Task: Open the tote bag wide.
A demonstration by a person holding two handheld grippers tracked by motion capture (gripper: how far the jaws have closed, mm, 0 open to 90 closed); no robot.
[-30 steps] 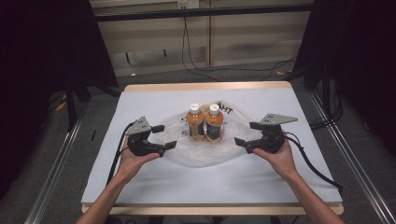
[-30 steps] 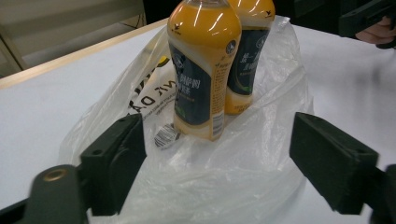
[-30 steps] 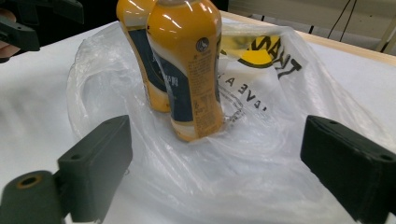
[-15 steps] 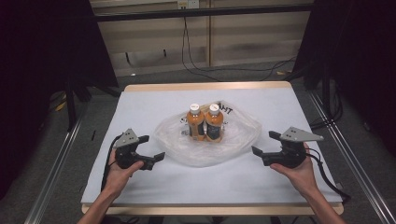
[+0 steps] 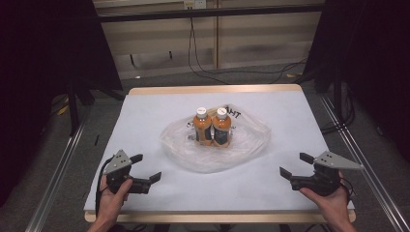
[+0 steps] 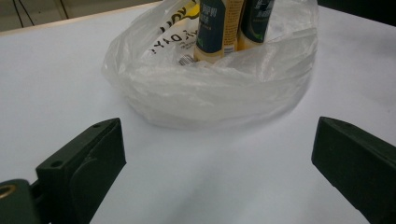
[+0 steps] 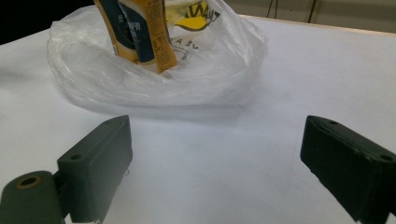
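- High view puts your left gripper (image 5: 145, 168) and right gripper (image 5: 295, 164) at the near corners of the table (image 5: 145, 111), both well apart from the plastic bag (image 5: 217, 154).
- Left gripper view: your jaws stand wide and have just been opening; nothing lies between them but bare white cover, and the plastic bag sits ahead of the tips, a little toward the right jaw.
- Right gripper view: your jaws are spread wide too, with nothing between them; the bag lies ahead and toward the left jaw.
- Two orange bottles (image 5: 212, 126) stand upright, touching each other, inside the bag, whose sides lie slumped in a low ring around their bases.
- Judging from this, you have let go of the bag and pulled clear; the bagging looks done or paused, since the bottles already stand inside.
- If you go on, the next move likely calls for bringing each gripper back to a side of the slumped rim and pinching thin film without nudging the bottles, which could tip.
- Thin film is slippery and crumples, so expect a poor grip unless you gather a fold.
- White cover on the table is smooth and plain, with a wooden edge at its far side.
- Beyond it lie a grey floor (image 5: 241, 77), loose black cables (image 5: 208, 67), metal rails at both sides, and dark curtains.
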